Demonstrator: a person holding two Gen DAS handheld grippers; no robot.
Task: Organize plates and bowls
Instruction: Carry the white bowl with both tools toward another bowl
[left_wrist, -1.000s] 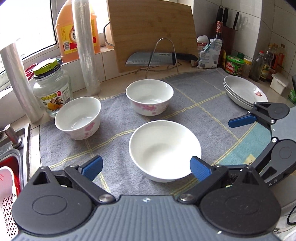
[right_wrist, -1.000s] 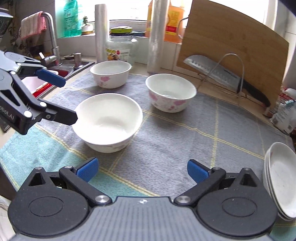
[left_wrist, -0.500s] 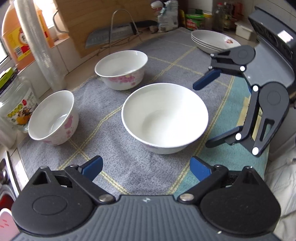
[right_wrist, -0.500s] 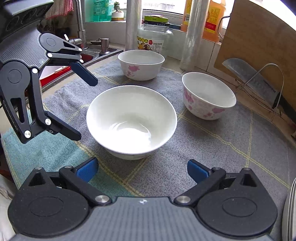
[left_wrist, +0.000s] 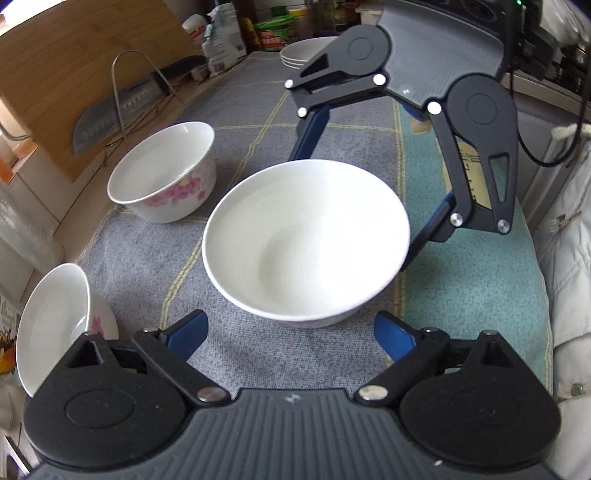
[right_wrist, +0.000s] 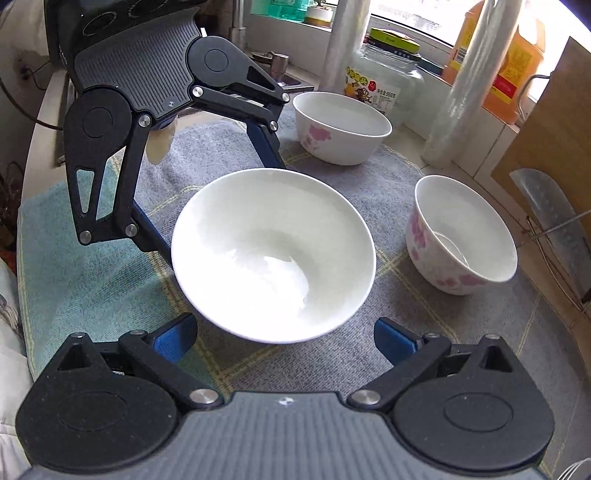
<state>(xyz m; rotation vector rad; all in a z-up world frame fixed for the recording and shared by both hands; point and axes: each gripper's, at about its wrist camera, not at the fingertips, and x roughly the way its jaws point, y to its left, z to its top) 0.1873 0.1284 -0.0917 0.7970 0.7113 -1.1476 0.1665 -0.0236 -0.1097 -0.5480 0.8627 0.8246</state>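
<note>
Grey mat (left_wrist: 258, 110); both spread tools flank white bowl (left_wrist: 306, 243).

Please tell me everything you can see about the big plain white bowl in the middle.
The plain white bowl looks like glossy glazed ceramic, wide and shallow, without pattern. It is empty and stands upright on the grey checked cloth. The open left gripper and open right gripper flank it from opposite sides; contact cannot be confirmed.

Counter (right_wrist: 476, 173) — grey cloth (left_wrist: 258, 354), 3 bowls (left_wrist: 306, 240)
</note>
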